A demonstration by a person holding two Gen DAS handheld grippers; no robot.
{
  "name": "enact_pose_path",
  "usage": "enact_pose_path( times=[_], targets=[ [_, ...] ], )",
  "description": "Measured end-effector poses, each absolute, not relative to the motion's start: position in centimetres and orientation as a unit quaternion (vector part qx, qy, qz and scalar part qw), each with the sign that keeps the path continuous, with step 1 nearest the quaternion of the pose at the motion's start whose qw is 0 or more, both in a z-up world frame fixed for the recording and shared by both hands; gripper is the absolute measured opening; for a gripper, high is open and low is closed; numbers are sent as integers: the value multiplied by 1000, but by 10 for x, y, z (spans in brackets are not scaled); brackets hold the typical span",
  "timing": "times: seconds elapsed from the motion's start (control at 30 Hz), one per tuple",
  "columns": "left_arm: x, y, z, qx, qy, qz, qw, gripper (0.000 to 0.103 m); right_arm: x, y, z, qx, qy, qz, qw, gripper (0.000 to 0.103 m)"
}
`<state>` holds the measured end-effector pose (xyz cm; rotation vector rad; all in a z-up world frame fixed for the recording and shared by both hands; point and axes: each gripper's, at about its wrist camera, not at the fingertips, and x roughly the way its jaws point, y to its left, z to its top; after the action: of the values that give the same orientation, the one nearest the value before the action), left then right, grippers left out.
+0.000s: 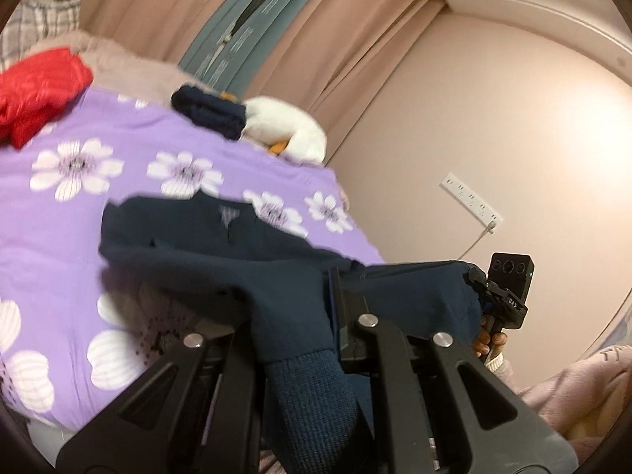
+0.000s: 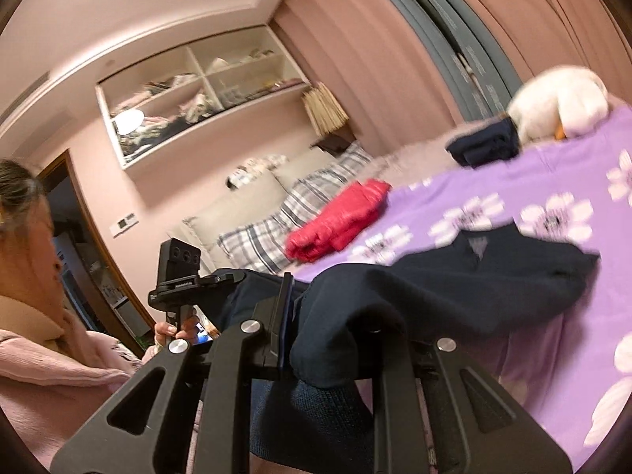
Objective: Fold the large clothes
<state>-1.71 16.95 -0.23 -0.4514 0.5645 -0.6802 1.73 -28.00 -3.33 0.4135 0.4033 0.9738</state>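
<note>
A large navy sweatshirt (image 1: 221, 260) with a ribbed hem hangs from both grippers, and its collar end rests on the purple flowered bedspread (image 1: 130, 122). My left gripper (image 1: 294, 328) is shut on the hem, with the ribbed cuff (image 1: 312, 395) bunched between its fingers. My right gripper (image 1: 480, 288) shows at the right edge of the cloth, shut on its corner. In the right wrist view the sweatshirt (image 2: 454, 288) drapes over my right gripper (image 2: 328, 339), which is shut on the cloth. My left gripper (image 2: 225, 276) holds the far corner.
A folded red garment (image 1: 35, 94) and a folded navy garment (image 1: 209, 112) lie on the bed, next to a white plush toy (image 1: 288, 126). Plaid pillows (image 2: 284, 213) lie at the head. A power strip (image 1: 472, 199) hangs on the wall.
</note>
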Motion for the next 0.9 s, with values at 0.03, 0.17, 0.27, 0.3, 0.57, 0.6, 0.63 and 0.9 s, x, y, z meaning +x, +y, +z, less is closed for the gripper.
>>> enact_pose_path(
  times=[0.03,0.17,0.27,0.3,0.57,0.6,0.63,0.9],
  targets=[
    [-20,172,3,-217,261,-330,881,9,15,-281,-30,194,183,465,844,18],
    [-26,176,20,-215,233,-342,885,9,7,-281,-10,181,149,482,844,18],
    [-26,177,25,-207,224,-344,888,9,6,-277,-1,168,140,485,847,18],
    [-24,177,25,-207,225,-343,888,9,7,-277,-1,164,141,484,848,18],
    [9,186,2,-233,266,-318,880,9,40,-278,-24,189,192,441,856,18],
    [12,187,0,-237,268,-316,879,9,46,-280,-28,197,196,435,856,18],
    [19,188,-1,-240,271,-313,878,9,50,-281,-30,203,198,431,856,18],
    [99,183,-15,-251,312,-281,872,10,130,-301,-63,299,263,354,847,18]
  ],
)
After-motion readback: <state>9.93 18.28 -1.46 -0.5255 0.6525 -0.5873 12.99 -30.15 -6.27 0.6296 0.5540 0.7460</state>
